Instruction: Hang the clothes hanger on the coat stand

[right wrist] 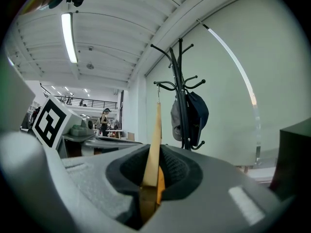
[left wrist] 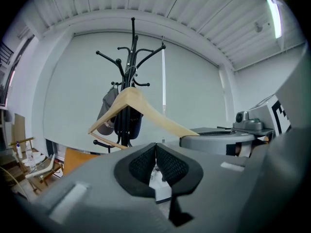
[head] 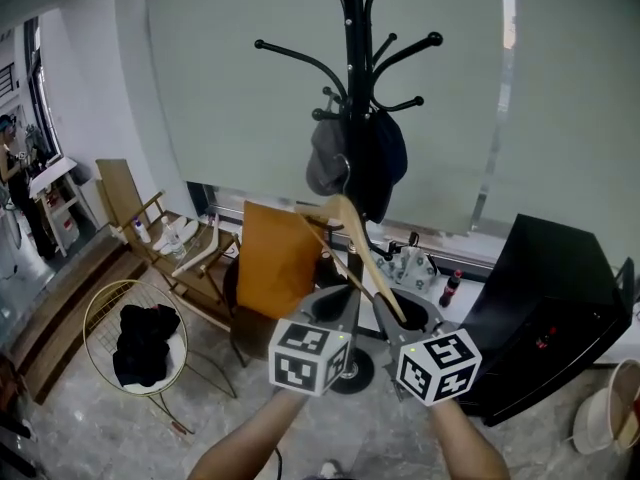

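The black coat stand [head: 352, 88] rises ahead of me, with a grey cap [head: 325, 158] and a dark cap [head: 385, 163] hanging on it. A wooden clothes hanger [head: 358, 253] tilts up toward the stand, its metal hook [head: 344, 171] close to the caps. My right gripper [head: 397, 313] is shut on the hanger's lower arm, which runs up between the pads [right wrist: 154, 144]. My left gripper [head: 335, 300] sits just left of it, shut and empty [left wrist: 155, 166]. In the left gripper view the hanger [left wrist: 138, 106] crosses in front of the stand [left wrist: 130, 76].
An orange panel [head: 277, 258] leans below the stand. To the left are a wooden folding chair [head: 150, 223] and a round wire basket [head: 100, 313] holding dark clothes. A black cabinet [head: 545, 318] stands at right beside a white bucket [head: 612, 408]. Bottles [head: 412, 263] line the window sill.
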Available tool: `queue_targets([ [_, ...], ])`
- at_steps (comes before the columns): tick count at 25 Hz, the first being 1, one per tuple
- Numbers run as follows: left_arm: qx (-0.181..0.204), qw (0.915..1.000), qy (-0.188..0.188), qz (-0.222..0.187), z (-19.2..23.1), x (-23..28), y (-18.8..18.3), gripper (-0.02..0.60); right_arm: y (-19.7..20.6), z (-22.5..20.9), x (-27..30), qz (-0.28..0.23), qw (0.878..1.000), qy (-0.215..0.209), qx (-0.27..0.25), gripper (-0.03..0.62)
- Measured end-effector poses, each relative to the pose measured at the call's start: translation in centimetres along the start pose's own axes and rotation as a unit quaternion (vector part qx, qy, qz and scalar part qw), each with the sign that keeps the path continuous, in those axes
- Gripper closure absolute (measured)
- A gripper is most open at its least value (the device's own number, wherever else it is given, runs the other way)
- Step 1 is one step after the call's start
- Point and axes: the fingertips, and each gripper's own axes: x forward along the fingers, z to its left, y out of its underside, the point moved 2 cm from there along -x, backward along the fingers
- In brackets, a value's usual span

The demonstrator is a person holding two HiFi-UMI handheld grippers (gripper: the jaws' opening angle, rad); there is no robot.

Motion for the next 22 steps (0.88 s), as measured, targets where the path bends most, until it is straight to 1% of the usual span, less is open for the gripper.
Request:
queue_targets([
  [6, 0.001, 0.9998, 0.021, 0.0, 1.9, 1.2, -0.4, 0.576, -0.6, -0.5, 2.2, -0.001, 1.0, 0.015, -0.001, 0.539],
  [12, 0.011, 0.9995, 0.028, 0.007, 2.9, 2.2, -0.4, 0.575, -1.3, -0.9, 3.5, -0.011, 1.0, 0.012, -0.002, 0.539],
  [16, 0.013, 0.9996, 0.023, 0.008, 3.3, 2.7, -0.3, 0.575, -1.7, -1.3, 3.9, -0.021, 1.0, 0.006, 0.0, 0.539],
  [22, 0.014, 0.9999, 0.004, 0.001, 3.3, 4.2, -1.1, 0.575, -2.7, -2.7, 4.5, -0.033, 0.999, -0.018, 0.001, 0.539],
])
